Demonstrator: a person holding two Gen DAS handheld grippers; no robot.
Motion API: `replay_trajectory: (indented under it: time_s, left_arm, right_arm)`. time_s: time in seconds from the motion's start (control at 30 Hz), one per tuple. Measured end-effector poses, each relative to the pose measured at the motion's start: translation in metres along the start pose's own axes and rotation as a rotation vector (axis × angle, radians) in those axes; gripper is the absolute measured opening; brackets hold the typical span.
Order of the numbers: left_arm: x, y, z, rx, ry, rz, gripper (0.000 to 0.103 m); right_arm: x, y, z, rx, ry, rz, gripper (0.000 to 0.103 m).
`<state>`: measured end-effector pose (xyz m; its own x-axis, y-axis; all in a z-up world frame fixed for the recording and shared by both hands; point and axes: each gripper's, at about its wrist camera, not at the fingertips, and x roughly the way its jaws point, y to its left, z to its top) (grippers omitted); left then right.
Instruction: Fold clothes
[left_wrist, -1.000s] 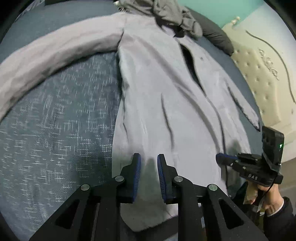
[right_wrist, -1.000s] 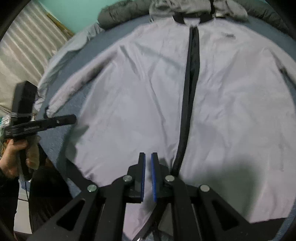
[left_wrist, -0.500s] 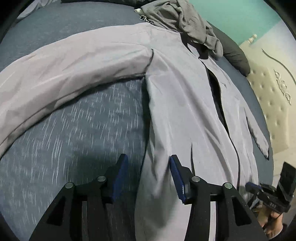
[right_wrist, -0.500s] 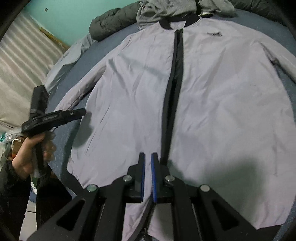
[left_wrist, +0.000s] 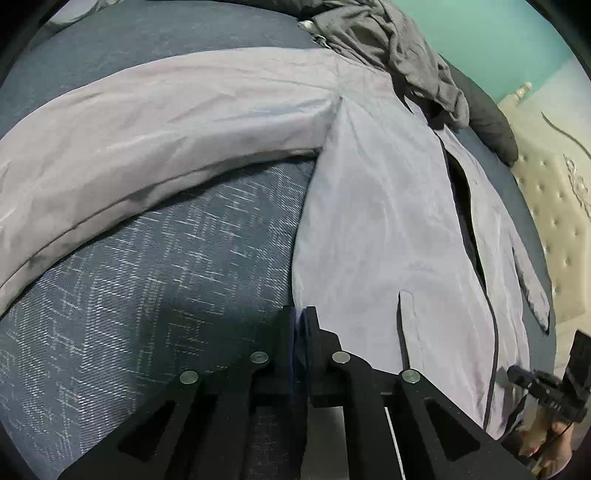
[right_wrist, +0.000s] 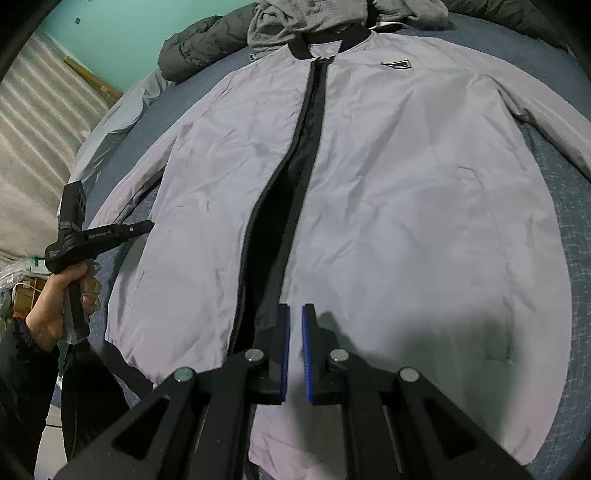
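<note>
A light grey jacket (right_wrist: 388, 177) with a black collar and open black zipper lies flat, front up, on a blue bed (left_wrist: 166, 258). In the left wrist view the jacket (left_wrist: 388, 221) spreads to the right and its sleeve (left_wrist: 147, 122) stretches out to the left. My left gripper (left_wrist: 300, 321) is shut on the jacket's side edge by the hem. My right gripper (right_wrist: 294, 325) hovers over the hem beside the zipper, jaws nearly closed with a thin gap, holding nothing. In the right wrist view a gripper (right_wrist: 144, 229) held in a hand rests at the jacket's other side edge.
A heap of dark grey clothes (right_wrist: 332, 14) lies behind the collar, also in the left wrist view (left_wrist: 406, 55). A cream tufted headboard (left_wrist: 554, 203) stands at the right. A teal wall (right_wrist: 129, 33) and pale curtain (right_wrist: 33, 147) lie left of the bed.
My left gripper moved to the jacket's side edge, opened wide, then closed on it. My right gripper drew back a little from the jacket and stayed nearly closed.
</note>
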<state>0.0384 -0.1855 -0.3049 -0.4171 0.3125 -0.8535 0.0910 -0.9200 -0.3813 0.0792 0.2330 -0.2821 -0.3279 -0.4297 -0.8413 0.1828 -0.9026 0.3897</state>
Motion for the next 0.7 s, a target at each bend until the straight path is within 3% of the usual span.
replay_trajectory:
  time_s: [0.1, 0.17, 0.23, 0.3, 0.33, 0.5, 0.7]
  left_arm:
    - [-0.012, 0.002, 0.001, 0.000, -0.026, 0.014, 0.020]
    - [-0.028, 0.010, -0.002, -0.003, -0.045, 0.019, 0.048]
    - [-0.041, 0.014, -0.003, -0.016, -0.063, 0.001, 0.050]
    - [-0.049, 0.016, -0.003, -0.028, -0.077, -0.010, 0.051]
    - [-0.052, 0.016, -0.004, -0.030, -0.082, -0.012, 0.052]
    - [-0.057, 0.012, -0.001, -0.036, -0.110, 0.010, 0.058]
    - [-0.061, 0.003, 0.000, -0.036, -0.115, 0.000, 0.060]
  right_arm:
    - [-0.012, -0.010, 0.004, 0.003, -0.024, -0.010, 0.006]
    - [-0.026, -0.023, 0.008, 0.017, -0.052, -0.022, 0.006]
    - [-0.039, -0.036, 0.011, 0.031, -0.079, -0.035, 0.011]
    - [-0.053, -0.049, 0.015, 0.044, -0.107, -0.047, 0.043]
    - [-0.066, -0.068, 0.015, 0.085, -0.132, -0.058, 0.049]
    - [-0.137, -0.178, 0.006, 0.339, -0.252, -0.145, 0.053]
    - [-0.205, -0.302, -0.029, 0.592, -0.350, -0.338, 0.059]
